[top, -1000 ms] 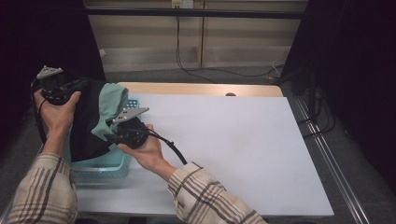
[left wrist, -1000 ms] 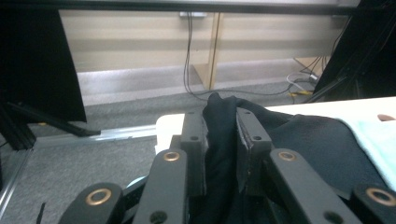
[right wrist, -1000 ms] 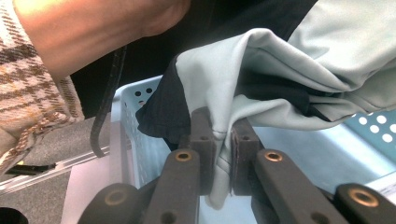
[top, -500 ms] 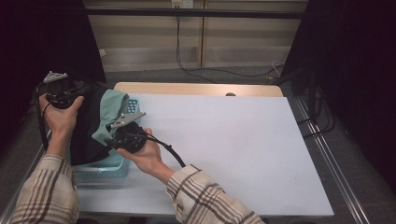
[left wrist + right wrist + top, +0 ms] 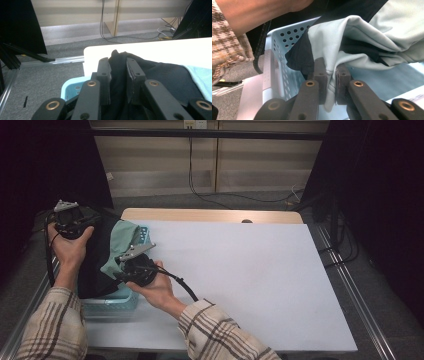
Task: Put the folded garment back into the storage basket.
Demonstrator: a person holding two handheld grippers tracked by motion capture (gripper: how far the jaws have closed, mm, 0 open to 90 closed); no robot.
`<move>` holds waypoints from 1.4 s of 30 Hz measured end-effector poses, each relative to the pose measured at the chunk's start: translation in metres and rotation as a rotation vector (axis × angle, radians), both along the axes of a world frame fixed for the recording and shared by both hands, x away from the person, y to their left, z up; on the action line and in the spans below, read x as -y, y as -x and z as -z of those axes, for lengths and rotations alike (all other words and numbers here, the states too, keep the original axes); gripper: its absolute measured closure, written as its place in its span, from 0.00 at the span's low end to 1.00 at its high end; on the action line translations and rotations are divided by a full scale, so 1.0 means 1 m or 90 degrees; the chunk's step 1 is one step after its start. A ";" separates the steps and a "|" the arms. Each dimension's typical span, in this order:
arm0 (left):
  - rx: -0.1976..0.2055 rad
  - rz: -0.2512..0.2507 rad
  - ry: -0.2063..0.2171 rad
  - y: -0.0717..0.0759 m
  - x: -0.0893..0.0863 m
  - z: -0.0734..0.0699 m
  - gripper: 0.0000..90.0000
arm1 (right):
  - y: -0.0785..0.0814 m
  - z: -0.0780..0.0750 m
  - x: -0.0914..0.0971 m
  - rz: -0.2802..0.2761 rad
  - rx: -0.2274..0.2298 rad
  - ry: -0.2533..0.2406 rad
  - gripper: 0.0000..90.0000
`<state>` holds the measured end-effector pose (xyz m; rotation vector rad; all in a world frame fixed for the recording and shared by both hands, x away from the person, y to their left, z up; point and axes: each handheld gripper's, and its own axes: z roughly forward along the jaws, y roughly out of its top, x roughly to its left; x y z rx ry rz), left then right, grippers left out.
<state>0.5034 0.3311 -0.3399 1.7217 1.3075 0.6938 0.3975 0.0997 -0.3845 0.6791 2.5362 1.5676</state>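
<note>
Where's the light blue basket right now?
In the high view the basket sits at the table's near left corner, under the black and mint garment that both grippers are pinching.

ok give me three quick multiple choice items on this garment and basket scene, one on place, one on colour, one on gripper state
1. Where on the table is the basket?
A. near left corner
B. far right corner
C. centre

2. What colour is the basket?
A. red
B. light blue
C. yellow

3. What is the right gripper doing?
A. hanging open
B. shut on the garment
C. shut on a cable

Answers: 1 A, the high view shows it at the near left corner. 2 B, its perforated wall is light blue. 3 B, mint fabric sits pinched between its jaws.
</note>
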 end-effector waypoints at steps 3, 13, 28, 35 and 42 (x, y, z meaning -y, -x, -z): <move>-0.004 0.000 0.002 0.000 0.000 0.002 0.84 | -0.001 0.001 0.000 0.000 0.001 0.000 0.92; -0.018 -0.001 -0.012 -0.002 -0.001 0.009 0.84 | 0.001 0.005 -0.004 -0.003 -0.006 0.007 0.92; -0.043 -0.009 -0.017 -0.005 0.002 0.022 0.84 | -0.001 0.011 -0.006 -0.001 -0.011 0.027 0.92; -0.045 -0.024 -0.024 -0.006 0.001 0.031 0.84 | -0.001 0.016 -0.009 -0.001 -0.013 0.036 0.92; -0.060 -0.036 -0.016 -0.011 0.001 0.040 0.84 | -0.003 0.020 -0.010 0.008 -0.020 0.046 0.92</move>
